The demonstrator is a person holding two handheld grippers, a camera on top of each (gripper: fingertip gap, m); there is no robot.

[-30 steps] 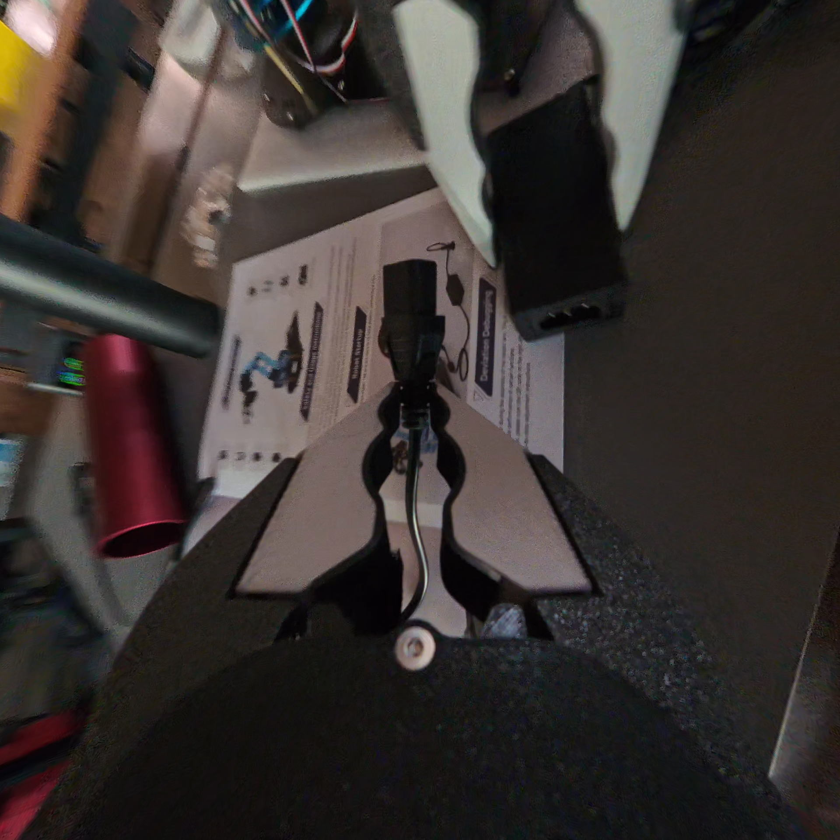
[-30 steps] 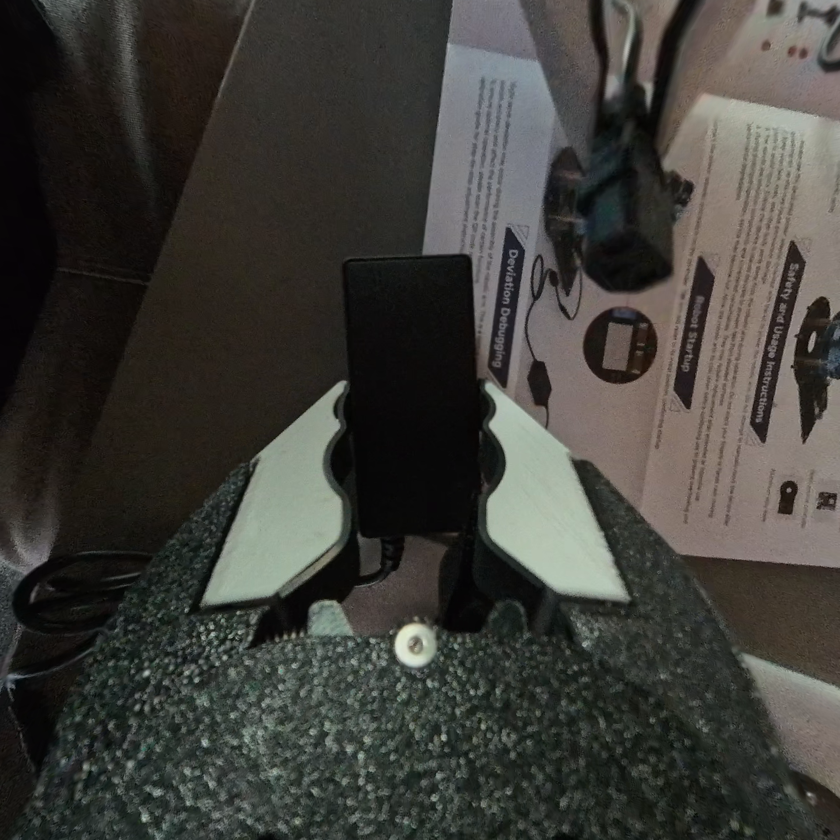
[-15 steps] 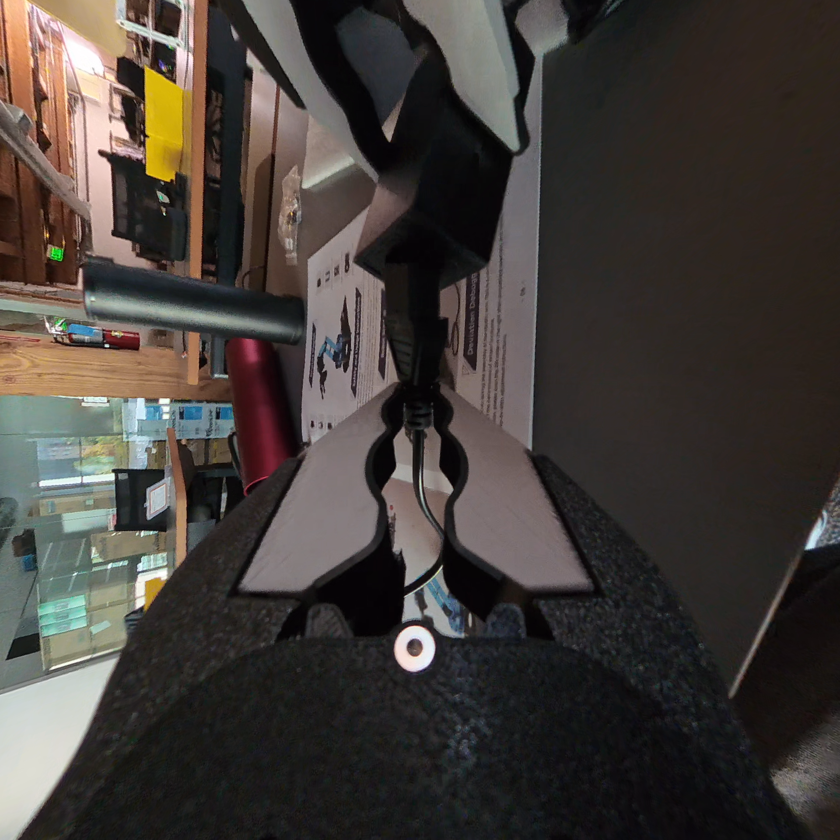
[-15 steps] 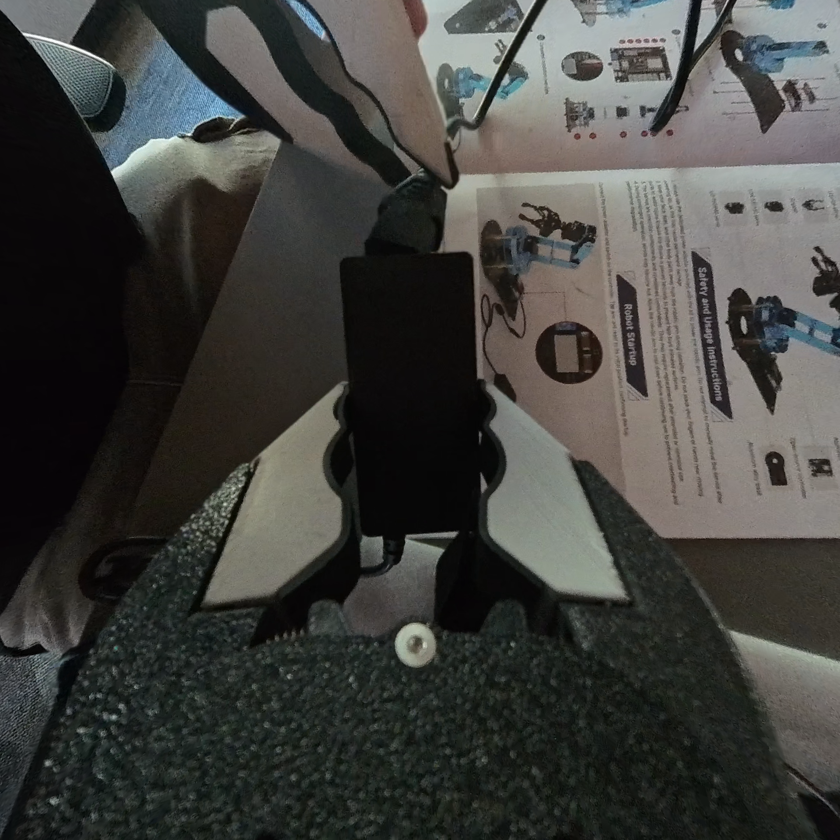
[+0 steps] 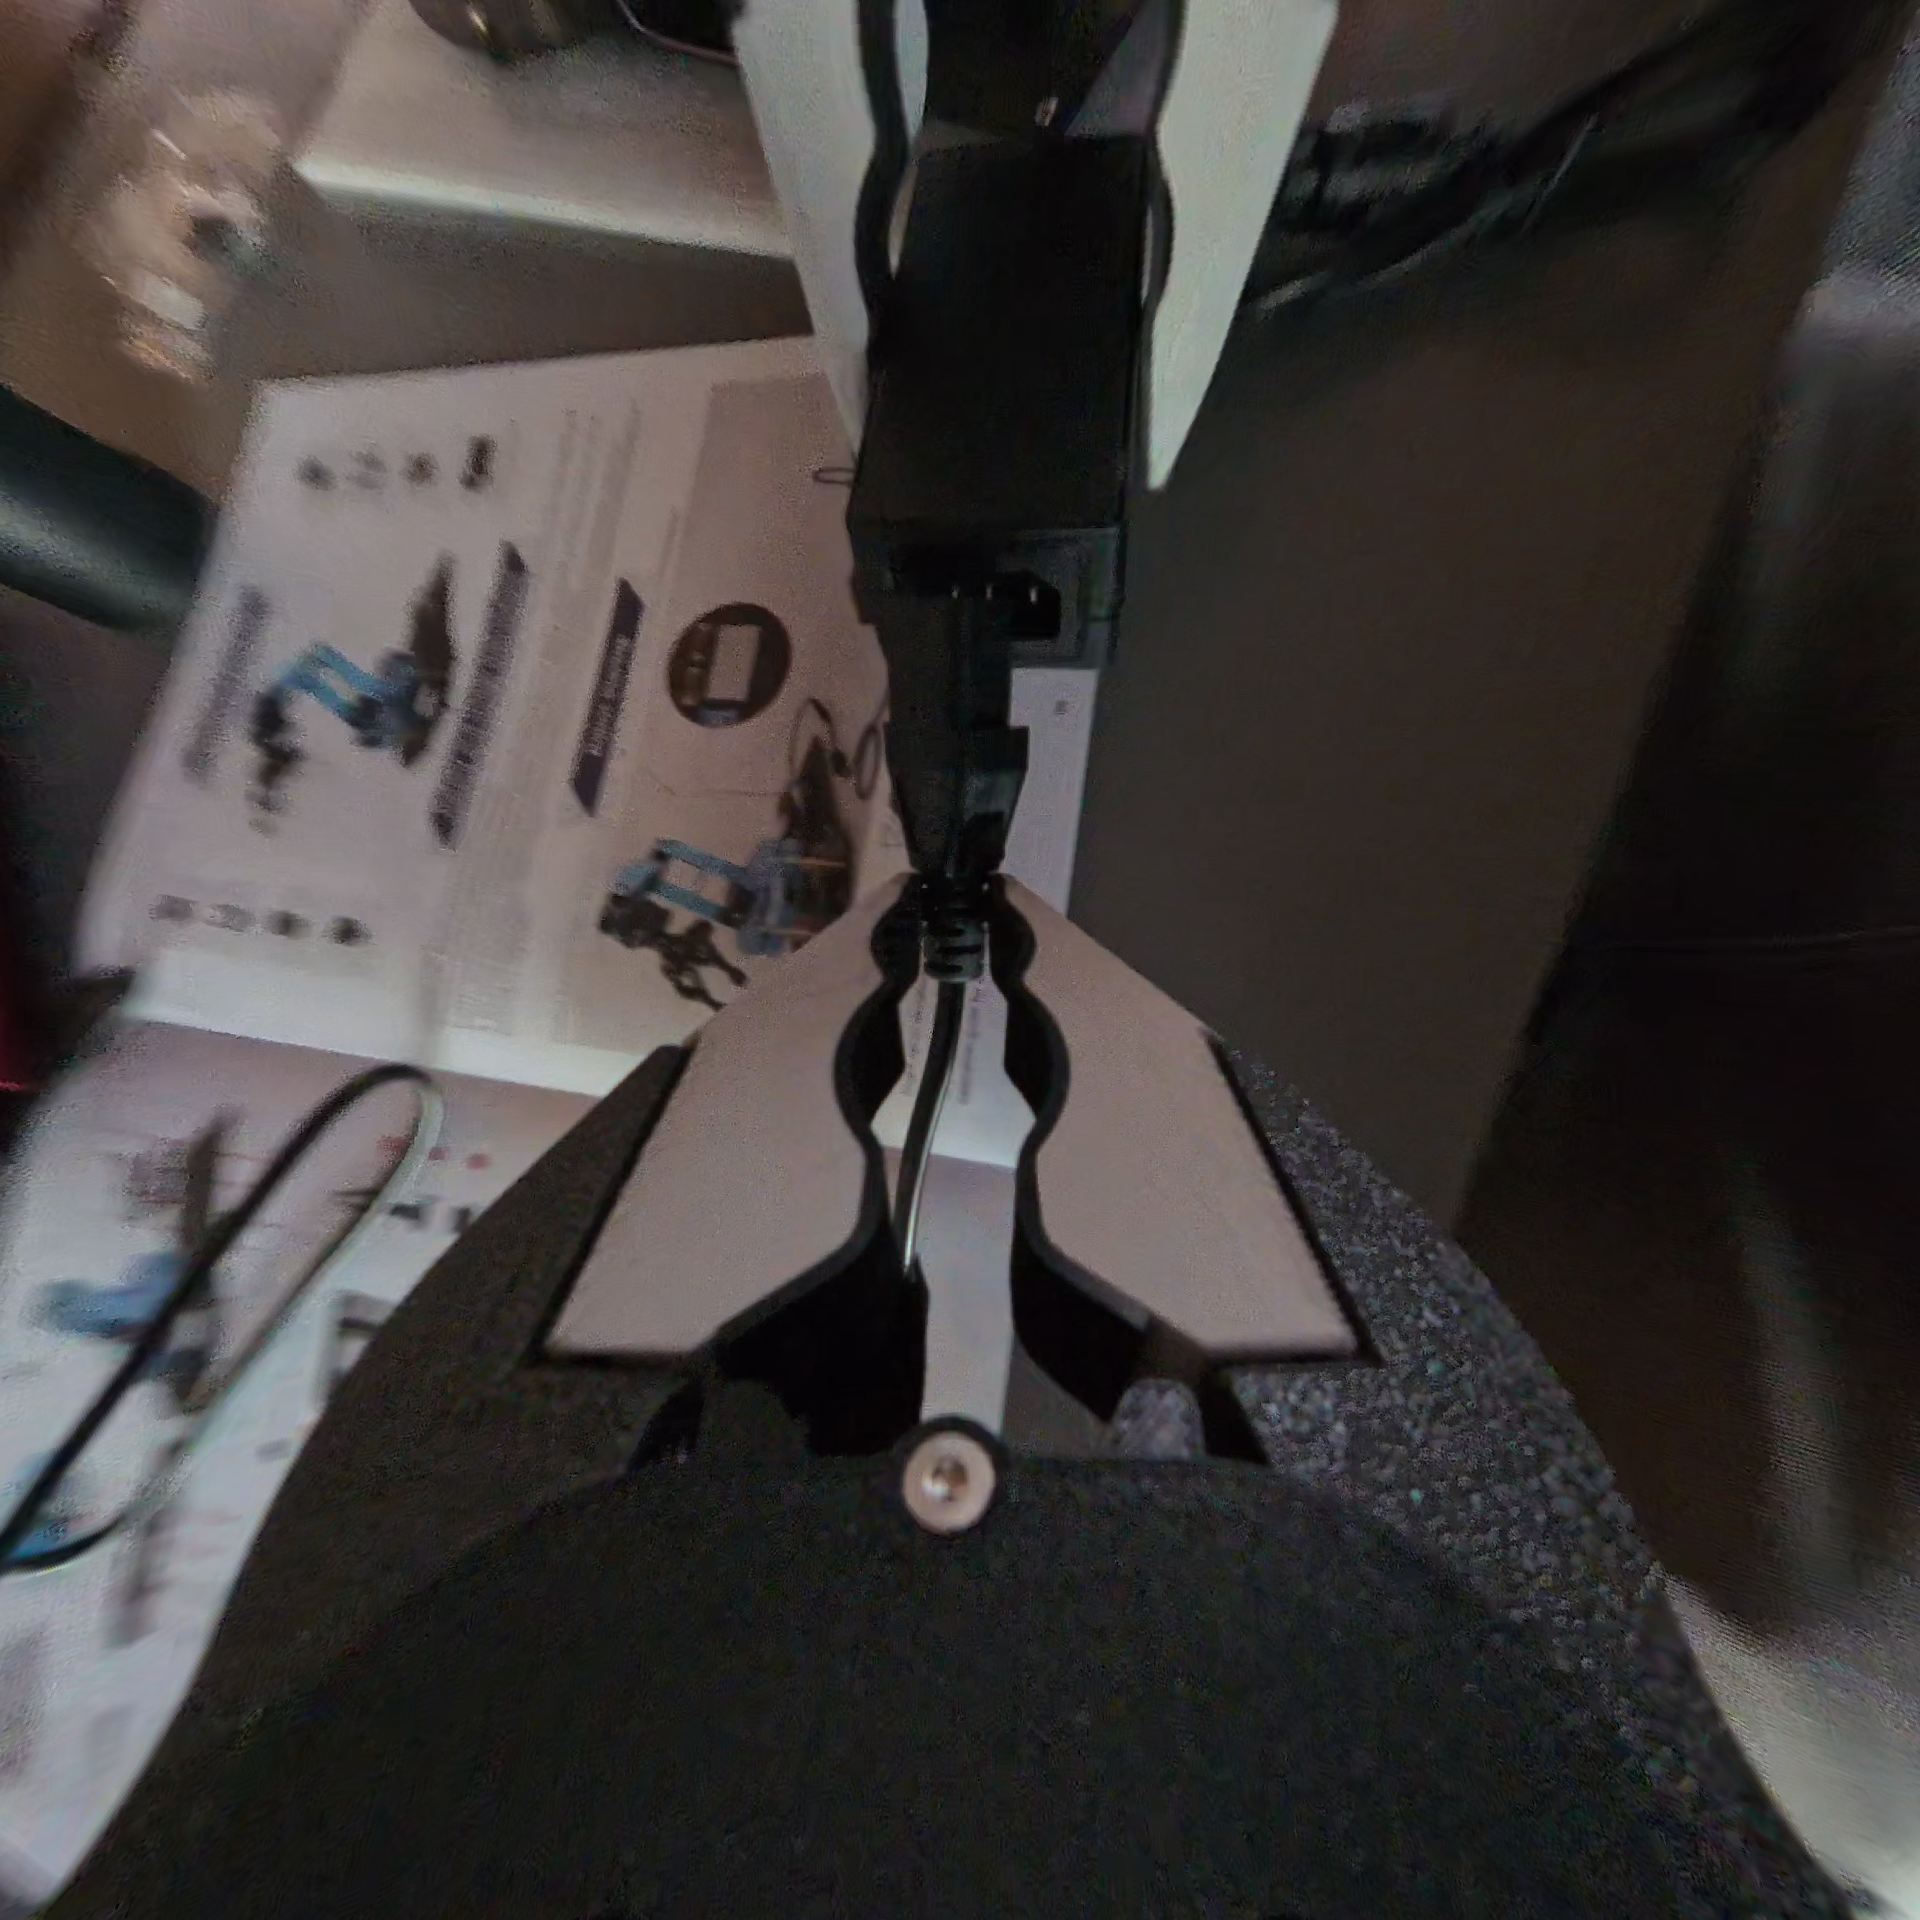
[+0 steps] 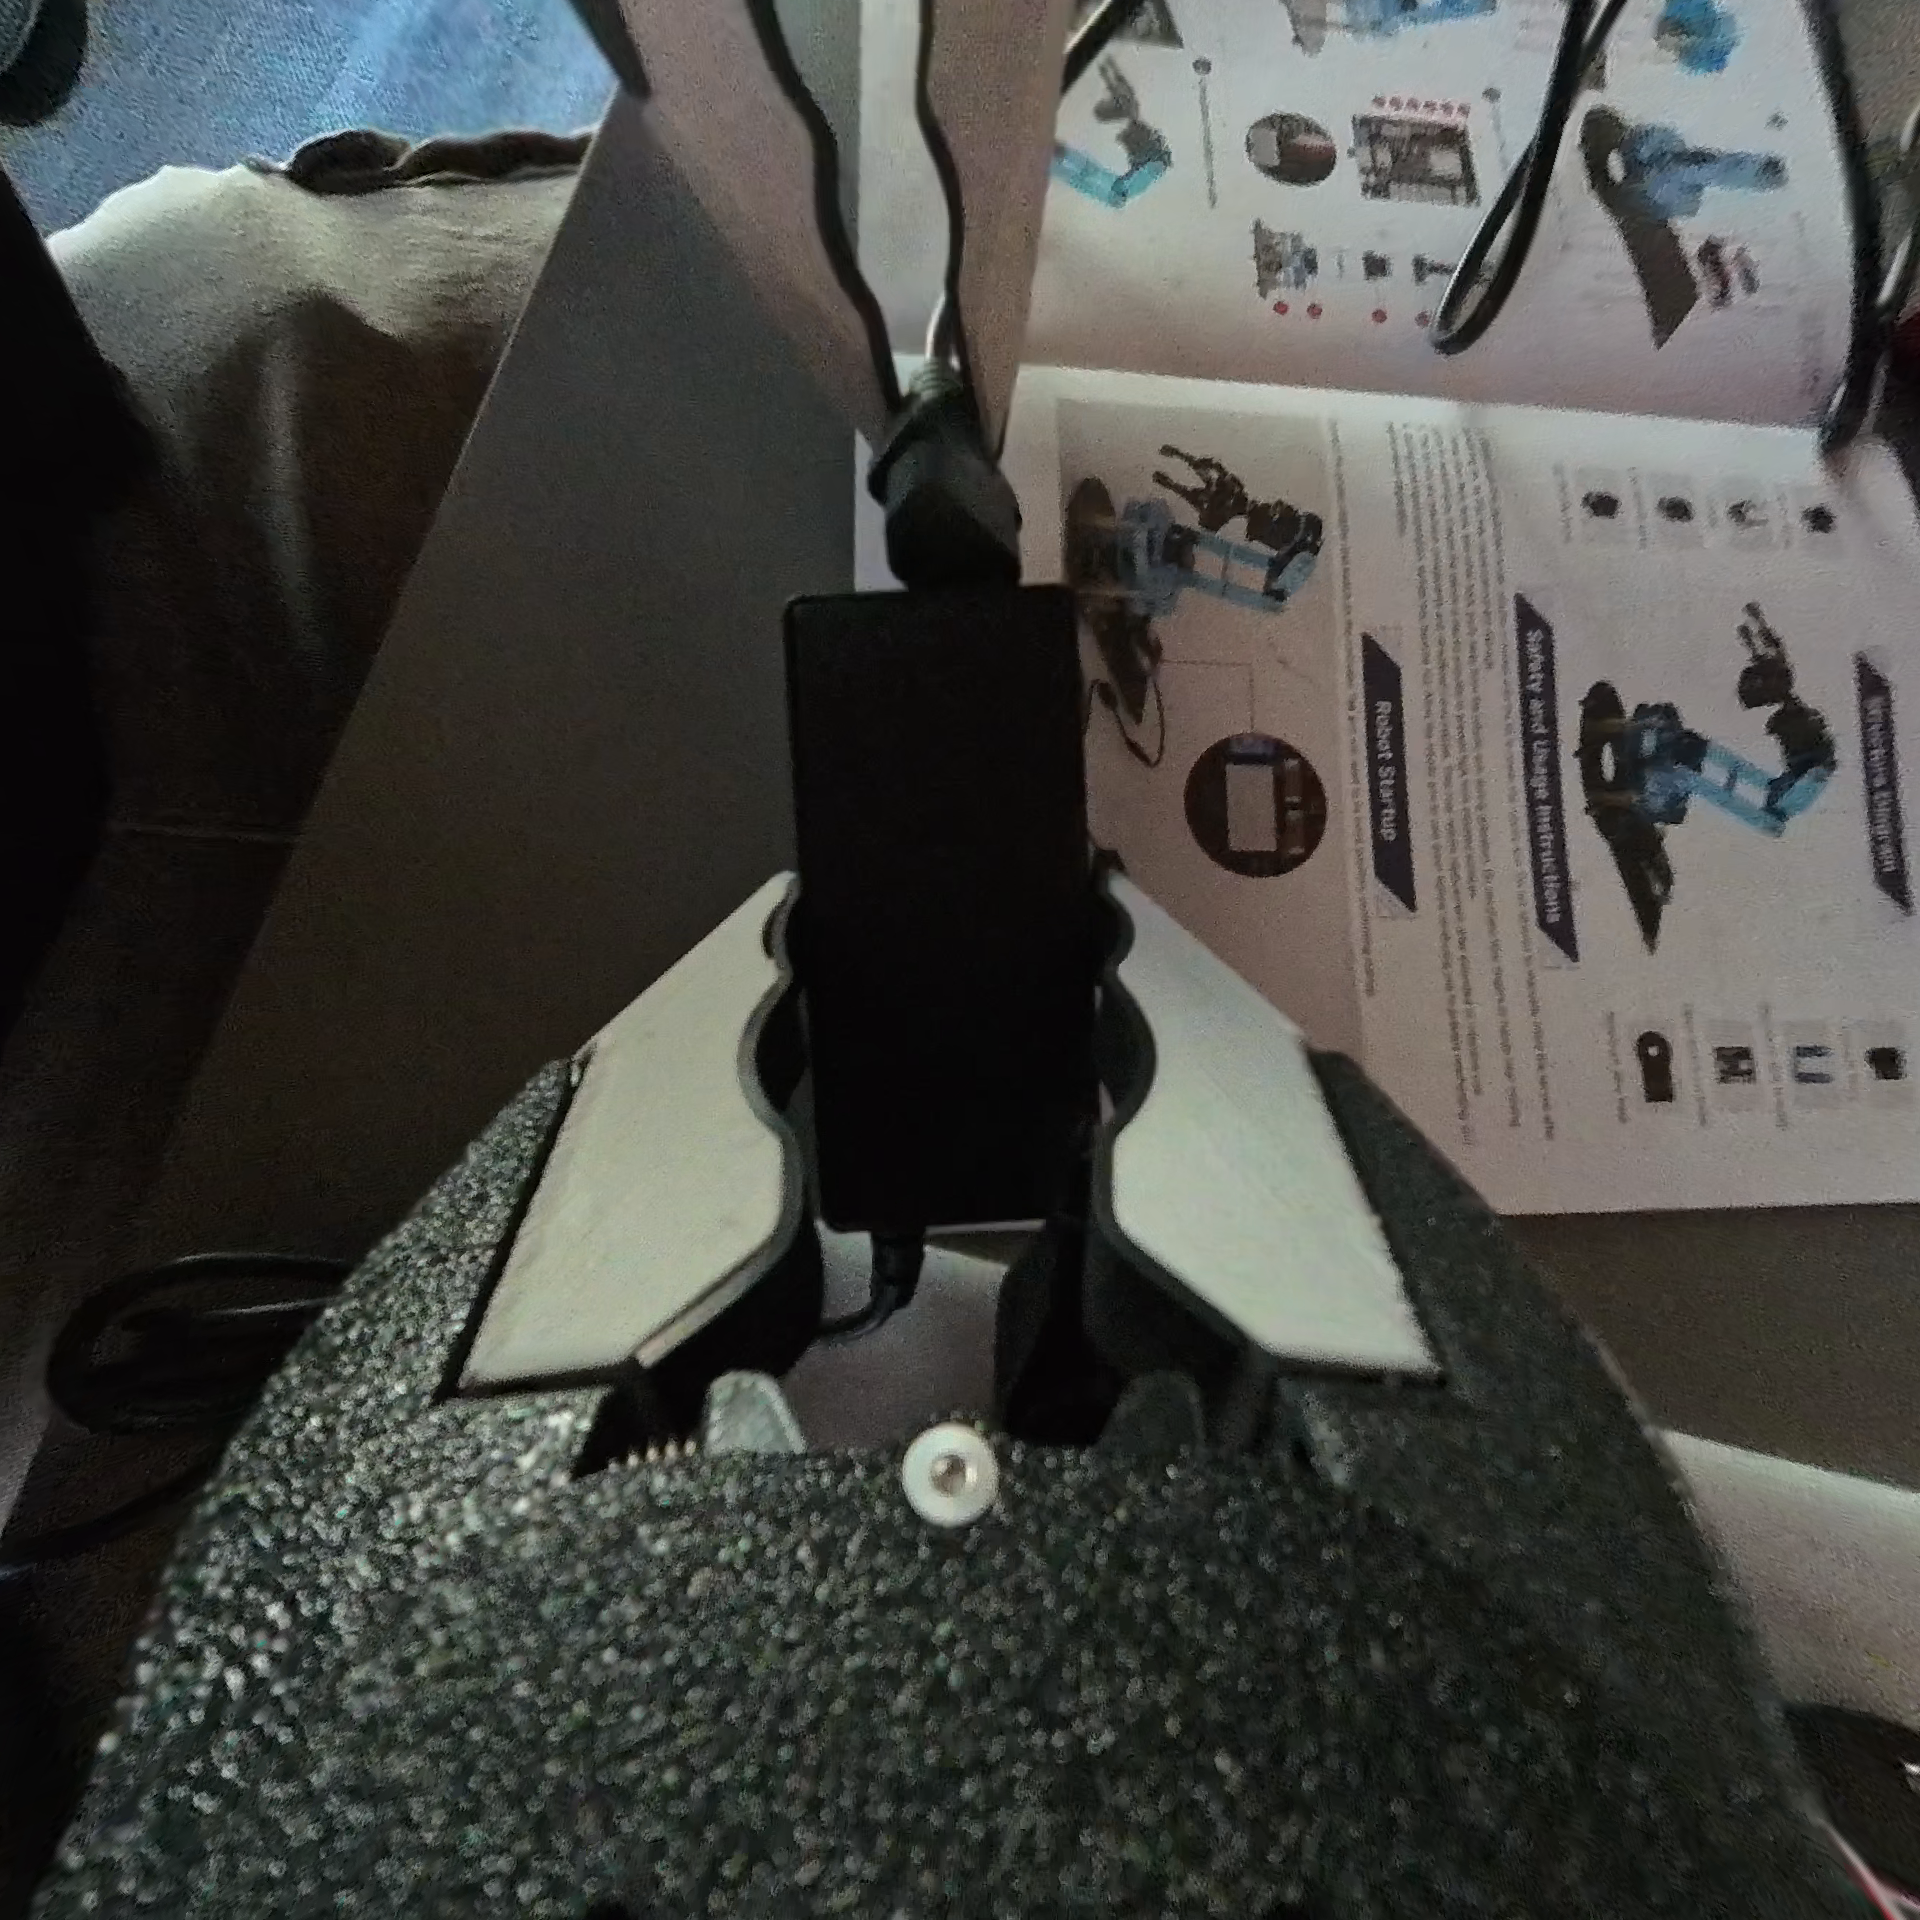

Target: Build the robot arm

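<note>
Two tools face each other tip to tip, each clamped on one half of a power supply. Seen from the left wrist, the left tool (image 5: 954, 914) has its pale fingers (image 5: 748, 1174) closed on the ribbed strain relief of a black power plug (image 5: 956, 748), whose thin cord (image 5: 920, 1153) runs back between the fingers toward the tool body. The plug's front end meets the socket face of a black power brick (image 5: 997, 343), which hangs from above in the white-fingered right tool (image 5: 1003, 457); whether the plug is fully seated cannot be told, as part of the socket opening shows beside it. Under both lies a printed instruction sheet (image 5: 416, 675) with pictures of a blue robot arm, spread on the dark bench (image 5: 1351, 727), and a loop of black cable (image 5: 260, 1195) lies across a second sheet at lower left. From the right wrist, the right tool (image 6: 940, 894) grips the power brick (image 6: 935, 894) by its long sides, the brick standing lengthwise between the fingers (image 6: 644, 1216) with a short lead leaving its near end. At its far end the plug (image 6: 945, 509) touches the brick, pinched at its rear by the left tool (image 6: 935, 395) coming down from the top of the view. The instruction sheet (image 6: 1507, 831) lies to the right on the bench (image 6: 571, 727), with more black cable (image 6: 1496, 239) crossing a further sheet behind it; a person's brown clothing (image 6: 260, 416) fills the left side.
</note>
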